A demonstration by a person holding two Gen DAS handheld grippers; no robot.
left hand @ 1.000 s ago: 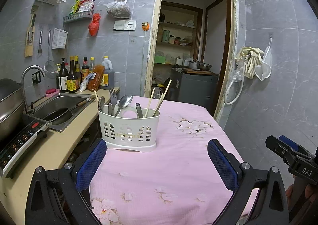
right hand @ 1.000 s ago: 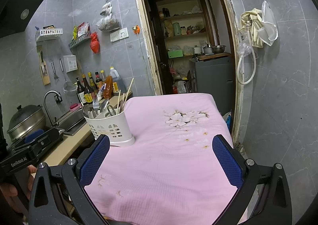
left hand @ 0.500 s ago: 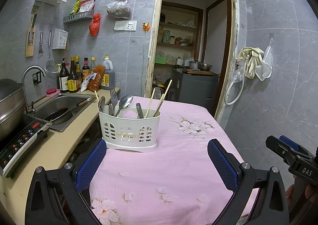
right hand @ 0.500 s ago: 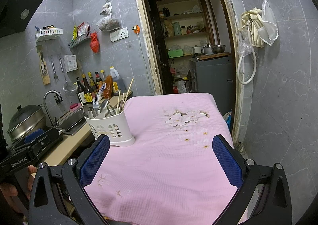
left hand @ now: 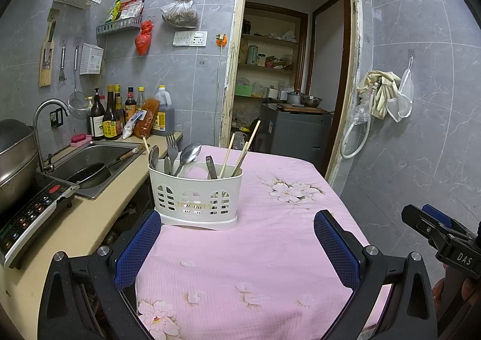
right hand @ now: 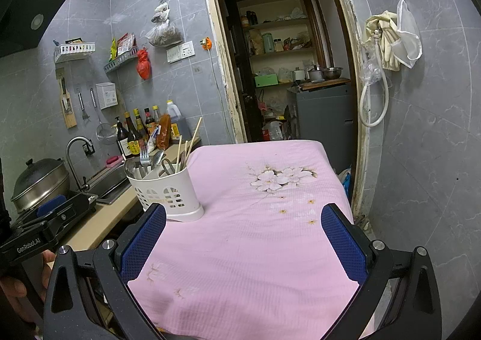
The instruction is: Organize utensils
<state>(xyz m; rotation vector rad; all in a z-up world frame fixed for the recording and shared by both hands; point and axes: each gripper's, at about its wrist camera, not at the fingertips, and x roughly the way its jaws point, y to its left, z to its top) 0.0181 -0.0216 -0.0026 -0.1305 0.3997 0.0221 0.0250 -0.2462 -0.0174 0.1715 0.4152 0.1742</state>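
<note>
Now hovering over pink tablecloth (left hand: pixel 255 250), both tongs spread wide, gripping nothing.
Standing upright ahead-left: white caddy (left hand: pixel 195 192) holding utensils; lying nearer left tongs (left hand: pixel 234 245) than right tongs (right hand: pixel 243 239), handles pointing upward.

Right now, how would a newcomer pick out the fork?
Find the pink floral tablecloth, then the white slotted plastic caddy at its sink-side edge. The metal fork stands in the caddy's left end, tines up, the only pronged piece among rounded spoons and wooden chopsticks.
</note>
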